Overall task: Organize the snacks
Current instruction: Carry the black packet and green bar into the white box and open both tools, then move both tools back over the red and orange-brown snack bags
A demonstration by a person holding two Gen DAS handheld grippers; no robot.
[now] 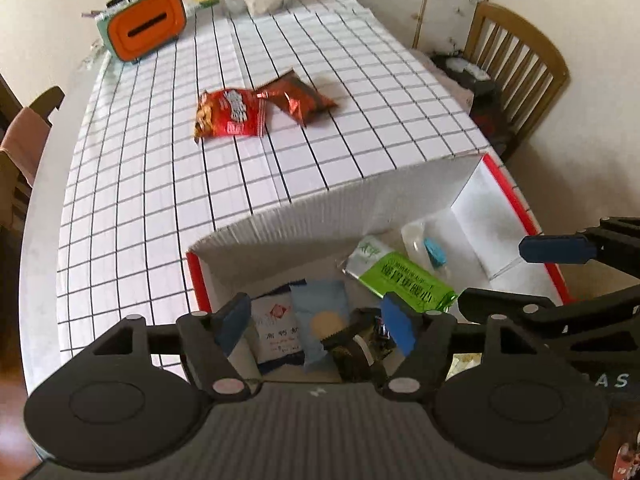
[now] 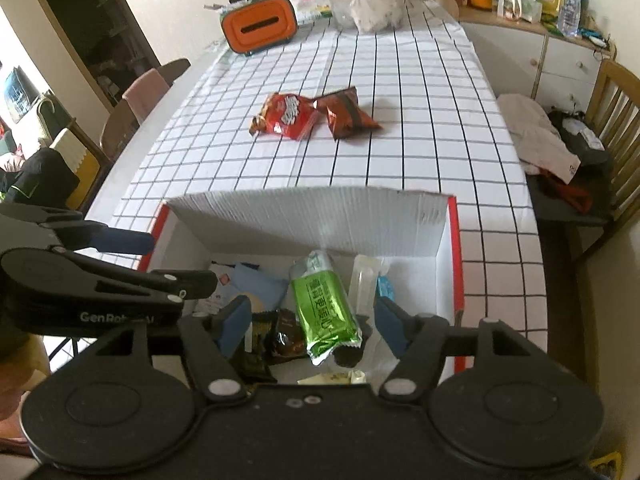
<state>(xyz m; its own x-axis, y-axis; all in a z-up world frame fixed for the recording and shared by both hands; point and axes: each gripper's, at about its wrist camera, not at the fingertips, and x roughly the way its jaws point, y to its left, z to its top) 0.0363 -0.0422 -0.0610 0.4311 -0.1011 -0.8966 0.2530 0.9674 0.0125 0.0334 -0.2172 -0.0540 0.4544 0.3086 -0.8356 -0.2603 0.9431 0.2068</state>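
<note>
Left gripper (image 1: 316,326) jaws apart, empty, right gripper (image 2: 312,322) likewise, above box (image 2: 320,216)

Two snack packets lay out on the checked white surface (image 2: 400,168): one glossy red crinkled packet (image 2: 286,117) and one dark brown foil packet (image 2: 347,114), their ends touching. One white cardboard box with red edges (image 2: 458,264) stood at the near side. Inside it one green foil wrapper (image 2: 326,316), one light blue packet with a round biscuit picture (image 1: 324,320), one white sachet with a red emblem (image 1: 276,328) and one clear plastic wrapper holding a blue piece (image 1: 430,248) could be counted; the dark packets below were too jumbled to count. One orange, slotted tissue box (image 2: 259,28) stood far off.
</note>
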